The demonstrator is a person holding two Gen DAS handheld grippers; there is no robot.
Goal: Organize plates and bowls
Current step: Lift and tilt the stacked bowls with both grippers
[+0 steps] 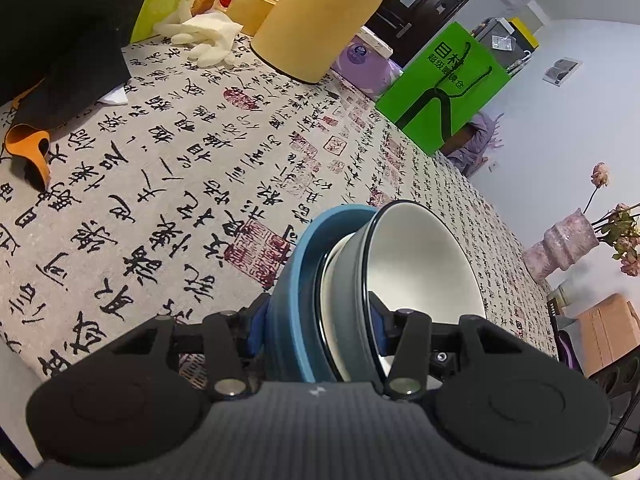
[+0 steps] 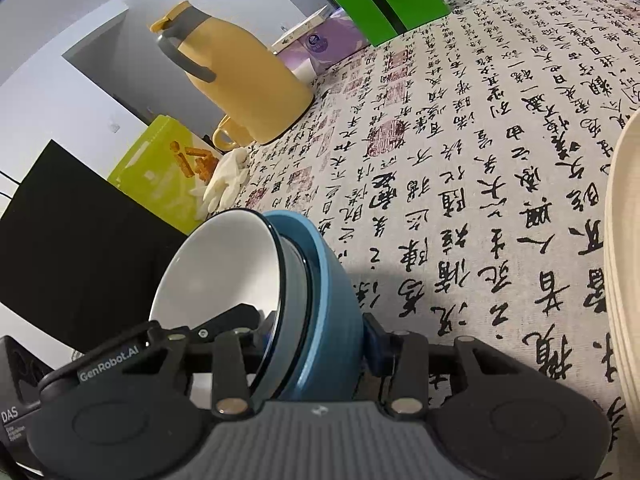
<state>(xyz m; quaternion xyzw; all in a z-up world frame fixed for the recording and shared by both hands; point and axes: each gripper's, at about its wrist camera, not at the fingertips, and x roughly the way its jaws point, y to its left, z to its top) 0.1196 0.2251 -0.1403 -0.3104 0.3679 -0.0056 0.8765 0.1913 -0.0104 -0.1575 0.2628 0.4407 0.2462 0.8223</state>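
A stack of nested bowls is held between both grippers above the table: a blue outer bowl [image 1: 294,280] with a dark-rimmed white bowl [image 1: 424,264] inside it. My left gripper [image 1: 316,320] is shut on the stack's rim. In the right wrist view the same blue bowl [image 2: 328,300] and white bowl [image 2: 216,272] show, and my right gripper [image 2: 316,336] is shut on the opposite rim. A stack of cream plates [image 2: 624,264] stands at the right edge of that view.
The table wears a calligraphy-print cloth [image 1: 160,184]. At the back stand a yellow jug [image 1: 320,16], a yellow mug [image 1: 252,8], white gloves [image 1: 208,36], a green bag [image 1: 444,80] and a purple pack [image 1: 360,60]. A pink vase [image 1: 560,244] stands at the right edge.
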